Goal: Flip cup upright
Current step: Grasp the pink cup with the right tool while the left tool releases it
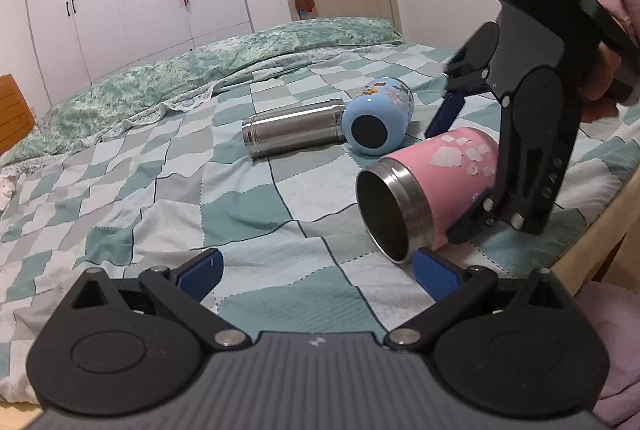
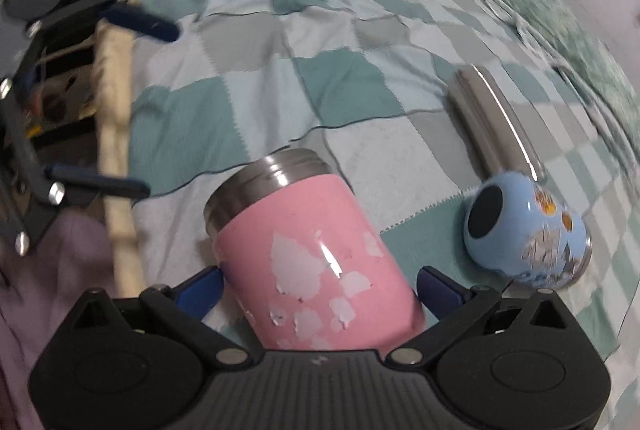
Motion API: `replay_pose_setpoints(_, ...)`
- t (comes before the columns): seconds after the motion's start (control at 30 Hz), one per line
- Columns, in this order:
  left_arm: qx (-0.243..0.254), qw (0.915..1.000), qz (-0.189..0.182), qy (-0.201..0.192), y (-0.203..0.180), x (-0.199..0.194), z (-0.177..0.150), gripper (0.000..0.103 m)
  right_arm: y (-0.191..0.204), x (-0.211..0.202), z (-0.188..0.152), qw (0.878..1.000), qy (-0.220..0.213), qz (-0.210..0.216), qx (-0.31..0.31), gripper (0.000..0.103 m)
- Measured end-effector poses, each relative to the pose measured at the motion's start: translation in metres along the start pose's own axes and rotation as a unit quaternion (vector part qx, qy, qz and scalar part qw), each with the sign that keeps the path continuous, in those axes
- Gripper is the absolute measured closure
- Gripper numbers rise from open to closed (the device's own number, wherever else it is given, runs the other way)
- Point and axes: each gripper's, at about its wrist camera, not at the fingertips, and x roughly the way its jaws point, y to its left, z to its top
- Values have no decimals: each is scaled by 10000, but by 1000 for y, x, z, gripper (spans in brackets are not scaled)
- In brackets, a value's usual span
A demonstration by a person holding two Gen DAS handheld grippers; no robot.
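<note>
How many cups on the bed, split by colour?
Pink: 1, the pink cup on its side between the right gripper fingers.
Blue: 1, the blue cup on its side.
Bare steel: 1, the steel cup on its side.
Total: 3, none upright.
</note>
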Motion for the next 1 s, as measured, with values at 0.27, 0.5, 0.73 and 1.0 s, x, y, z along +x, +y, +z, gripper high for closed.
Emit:
replay_pose_setpoints(0.27, -248, 9997, -10, 3, 11, 0, -5, 0, -10, -28, -34, 9589, -89, -153, 2830, 17)
replay_pose_setpoints(0.5, -591, 9982, 77, 89, 23, 3, -1, 0, 2, -40, -71, 8742, -429, 13, 4836, 21)
replay_pose_setpoints(0.73, -632, 9980, 24, 54, 27, -3, -2, 0, 5, -36, -52, 8876, -430, -177, 4583, 14)
replay_pose_setpoints(1.0, -625, 9980, 53, 31, 26, -7, -1, 0, -27, -12, -13, 9106, -71, 62, 4132, 2)
